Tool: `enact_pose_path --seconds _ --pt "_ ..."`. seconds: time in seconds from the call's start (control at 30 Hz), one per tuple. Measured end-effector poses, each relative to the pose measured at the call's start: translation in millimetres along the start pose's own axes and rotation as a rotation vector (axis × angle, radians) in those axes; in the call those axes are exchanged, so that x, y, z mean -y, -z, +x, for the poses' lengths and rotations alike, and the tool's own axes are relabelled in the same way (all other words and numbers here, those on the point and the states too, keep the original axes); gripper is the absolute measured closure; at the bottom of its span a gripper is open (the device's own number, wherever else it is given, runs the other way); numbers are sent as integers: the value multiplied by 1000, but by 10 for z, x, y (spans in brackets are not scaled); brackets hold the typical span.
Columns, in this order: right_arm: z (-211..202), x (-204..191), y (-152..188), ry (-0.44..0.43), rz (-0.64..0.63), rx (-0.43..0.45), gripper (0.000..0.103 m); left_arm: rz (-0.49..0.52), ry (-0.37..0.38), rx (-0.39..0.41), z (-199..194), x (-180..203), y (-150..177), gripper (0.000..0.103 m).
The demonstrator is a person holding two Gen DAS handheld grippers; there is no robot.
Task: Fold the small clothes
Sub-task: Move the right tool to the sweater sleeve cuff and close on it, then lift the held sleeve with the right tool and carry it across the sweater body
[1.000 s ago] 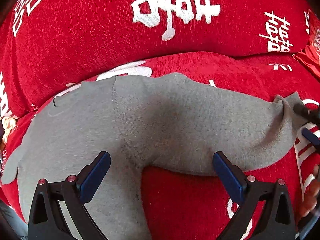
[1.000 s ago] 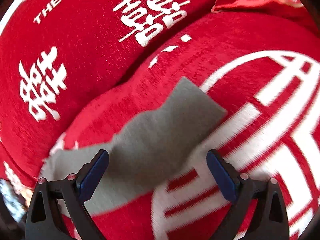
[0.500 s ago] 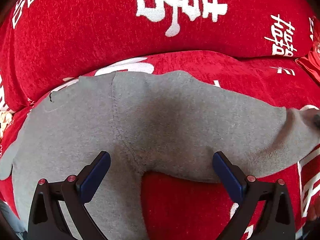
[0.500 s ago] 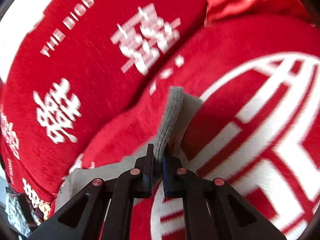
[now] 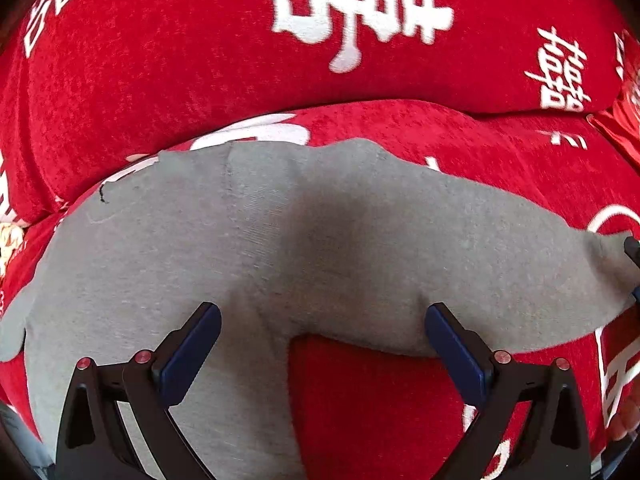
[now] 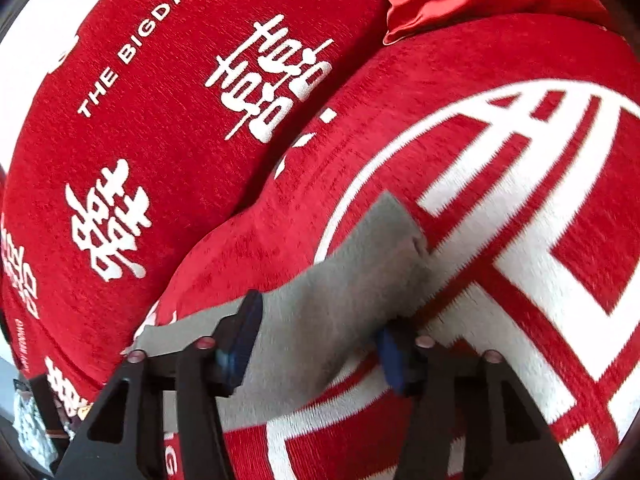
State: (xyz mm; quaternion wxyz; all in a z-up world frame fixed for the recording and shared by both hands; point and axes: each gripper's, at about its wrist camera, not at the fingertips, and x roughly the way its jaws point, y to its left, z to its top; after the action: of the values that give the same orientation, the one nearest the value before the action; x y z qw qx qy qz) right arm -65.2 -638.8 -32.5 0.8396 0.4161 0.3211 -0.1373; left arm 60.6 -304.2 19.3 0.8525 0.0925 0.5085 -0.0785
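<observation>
Left gripper [image 5: 322, 344] and right gripper [image 6: 320, 338] both spread.

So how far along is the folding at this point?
Done: the grey garment lies spread flat on the red cushion, one leg stretched out to the side. In hand: nothing is gripped; the left gripper is open over the crotch, and the right gripper is open around the leg end. Left: every fold; none shows yet.

Black left gripper [image 5: 322, 344], blue pads [image 5: 192, 354], red screws [image 5: 143, 357]
</observation>
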Motion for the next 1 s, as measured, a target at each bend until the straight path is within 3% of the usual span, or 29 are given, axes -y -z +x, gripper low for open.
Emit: enact_pose_path --seconds 0.07,0.1,0.13,0.33,0.4,0.47,0.6,1.0 --pt "63 -19 -39 33 -18 -15 61 -41 8 -5 0 -131 -60 1" --pt "97 -18 -46 67 -29 -38 94 -56 8 -4 -3 -187 -86 1" --pt "90 2 -45 85 -31 -40 96 -75 2 0 -5 -265 -119 1" --pt "-373 92 18 69 -42 98 96 -148 -33 -28 197 -583 -257 1" --pt "-359 93 52 88 -47 84 96 -138 -26 -79 368 -562 -239 0" --pt "-302 92 80 115 -56 61 96 -140 -28 -38 339 -566 -222 0" --pt "-392 60 94 107 -54 79 96 -123 -16 -43 263 -590 -218 0" --pt "-823 -822 146 154 -272 176 96 -118 7 18 -51 -825 8 0"
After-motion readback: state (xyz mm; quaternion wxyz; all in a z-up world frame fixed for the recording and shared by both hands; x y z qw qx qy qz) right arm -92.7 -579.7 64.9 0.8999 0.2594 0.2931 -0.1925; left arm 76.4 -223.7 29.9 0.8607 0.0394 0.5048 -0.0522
